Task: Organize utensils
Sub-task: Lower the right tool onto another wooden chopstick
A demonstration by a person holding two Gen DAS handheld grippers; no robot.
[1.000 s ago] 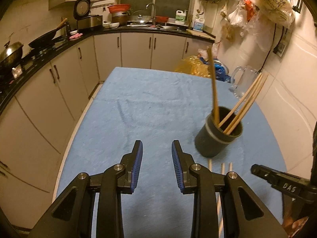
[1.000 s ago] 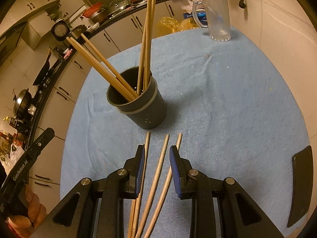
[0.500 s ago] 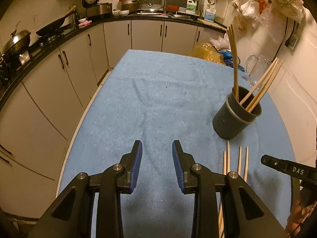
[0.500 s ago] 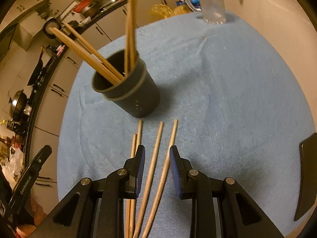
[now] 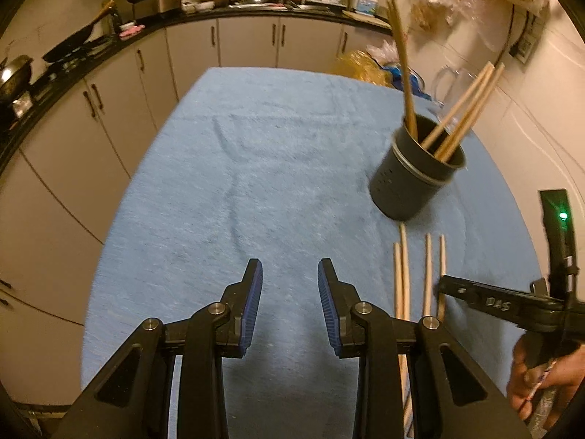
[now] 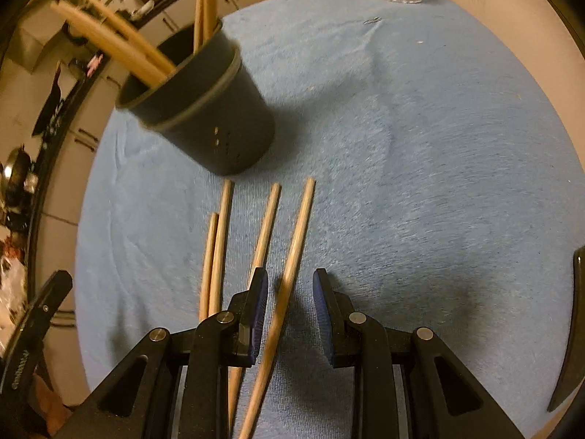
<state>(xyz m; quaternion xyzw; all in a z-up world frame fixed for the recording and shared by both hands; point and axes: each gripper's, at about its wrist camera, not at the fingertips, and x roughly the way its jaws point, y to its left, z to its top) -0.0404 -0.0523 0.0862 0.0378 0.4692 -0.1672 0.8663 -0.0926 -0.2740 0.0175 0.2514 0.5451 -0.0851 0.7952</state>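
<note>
Right claw lined up over the loose chopsticks just in front of the dark cup.

I have the right claw with its jaws apart, not clamped; the rightmost chopstick runs between the blue pads, untouched as far as I can tell; three more chopsticks lie flat on the blue cloth just to its left, all with their tips near the cup, which already stands several upright; the left claw hangs with jaws apart and nothing in them, over bare cloth well to the left of the cup. My worry: the neighbouring stick passes under the left pad, so closing could pinch two at once or flick one aside; a thin round stick may also roll or pivot in the pads, and a swinging tip could knock the cup.
</note>
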